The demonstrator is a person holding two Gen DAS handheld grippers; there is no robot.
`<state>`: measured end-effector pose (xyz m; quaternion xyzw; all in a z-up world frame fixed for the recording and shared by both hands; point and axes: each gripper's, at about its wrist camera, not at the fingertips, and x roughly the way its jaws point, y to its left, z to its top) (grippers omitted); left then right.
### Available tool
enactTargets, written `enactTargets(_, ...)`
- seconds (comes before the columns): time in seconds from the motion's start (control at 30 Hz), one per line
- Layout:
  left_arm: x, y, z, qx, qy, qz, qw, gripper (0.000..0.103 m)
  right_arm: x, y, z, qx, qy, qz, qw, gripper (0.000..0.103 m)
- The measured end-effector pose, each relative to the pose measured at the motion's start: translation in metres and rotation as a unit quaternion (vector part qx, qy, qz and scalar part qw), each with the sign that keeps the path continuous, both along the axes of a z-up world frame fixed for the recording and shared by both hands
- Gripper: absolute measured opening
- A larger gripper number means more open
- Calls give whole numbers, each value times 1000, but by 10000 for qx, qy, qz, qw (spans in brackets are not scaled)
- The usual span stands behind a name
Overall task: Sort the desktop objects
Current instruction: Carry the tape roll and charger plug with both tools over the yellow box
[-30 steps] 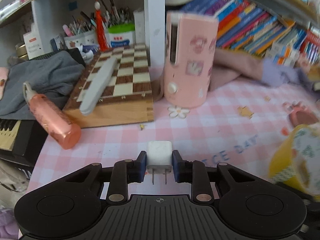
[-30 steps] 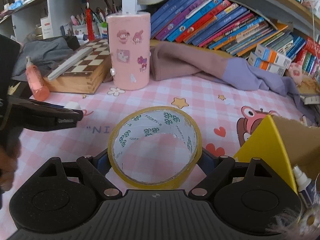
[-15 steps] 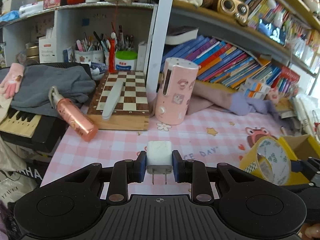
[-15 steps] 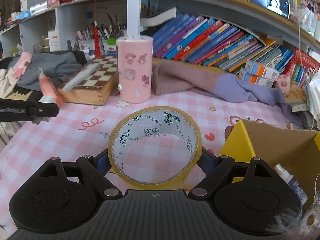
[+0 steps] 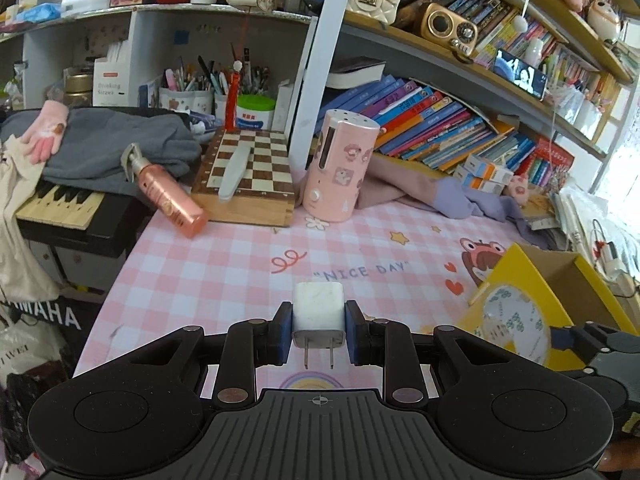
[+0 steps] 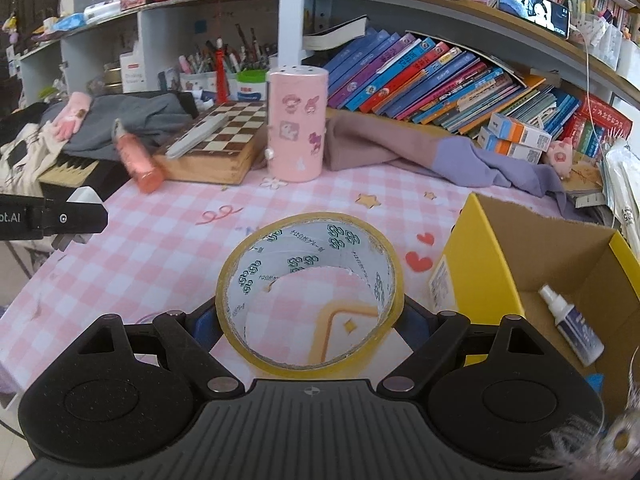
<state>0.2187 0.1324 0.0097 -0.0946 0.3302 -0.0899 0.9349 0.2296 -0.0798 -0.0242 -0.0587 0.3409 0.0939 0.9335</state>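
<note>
1. Progress, as far as I can tell: one thing is already sorted. A small spray bottle [image 6: 571, 324] lies on the floor of the yellow box [image 6: 476, 264] at the right edge of the bench [image 5: 224, 280]. Nothing else shows in there.

2. Both hands are loaded, so I'd call this the carry step. The left gripper [image 5: 319, 332] has its fingers clamped on a white charger [image 5: 319, 312], one pad on each side, prongs pointing back toward the camera. The right gripper [image 6: 310, 320] has its fingers closed on the outside of a tape roll [image 6: 310, 292], which stands on edge with the hole facing forward.

3. Where they are: both are held up off the pink checked mat, not touching it. The tape sits just left of the box's near wall. The charger is further left, over the middle-near part of the mat.

4. Pose: both grippers point toward the far shelves and look roughly level. From the right camera the left one pokes in from the left edge, well apart from the tape.

5. Still left, my guess: drop the tape and charger in the box, then deal with the pink bottle [image 5: 168, 196] leaning by the chessboard [image 5: 252, 172] and maybe the pink canister [image 5: 340, 164] at the far side.
</note>
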Motion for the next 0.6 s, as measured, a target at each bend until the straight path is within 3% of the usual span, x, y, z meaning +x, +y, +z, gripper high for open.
enactTargets(0.6,-78,7,17,-350,-101,-310,9989,25,-84,10,14,186,98,200,9996,85)
